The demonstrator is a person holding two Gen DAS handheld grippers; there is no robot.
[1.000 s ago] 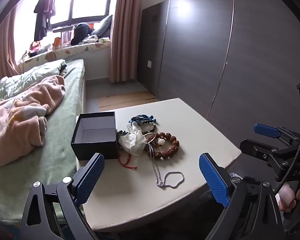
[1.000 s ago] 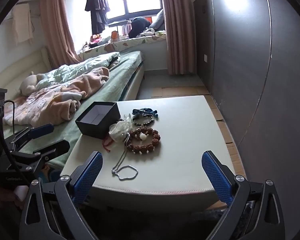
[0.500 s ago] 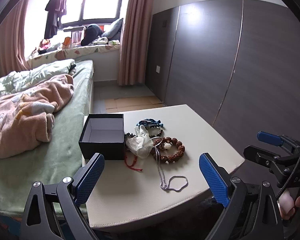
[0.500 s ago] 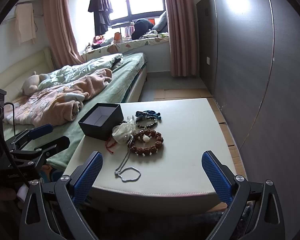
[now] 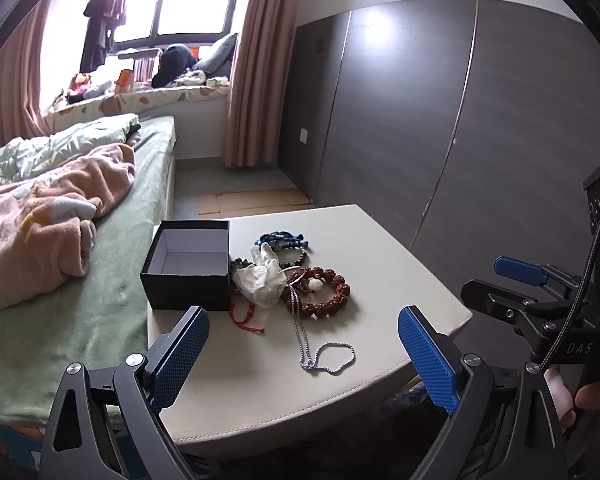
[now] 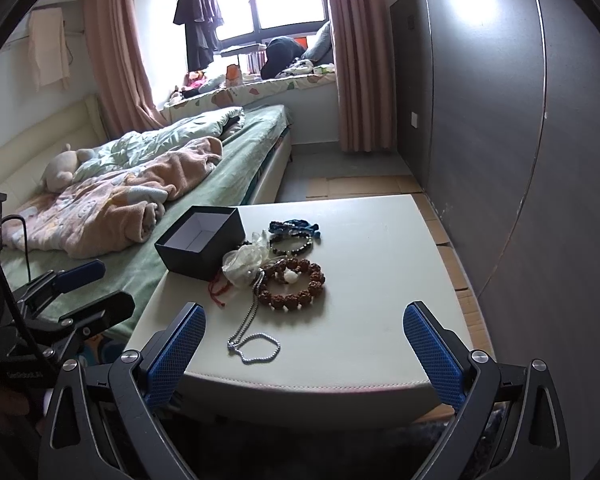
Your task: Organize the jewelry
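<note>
Here the silver chain necklace lies loose on the tabletop nearest the front edge, trailing up to the wooden bead bracelet beside the open black box; likely light, limp and slippery — best pinched at its looped end; both the left gripper and right gripper hover empty, fingers wide apart; open room lies right — bed left.
</note>
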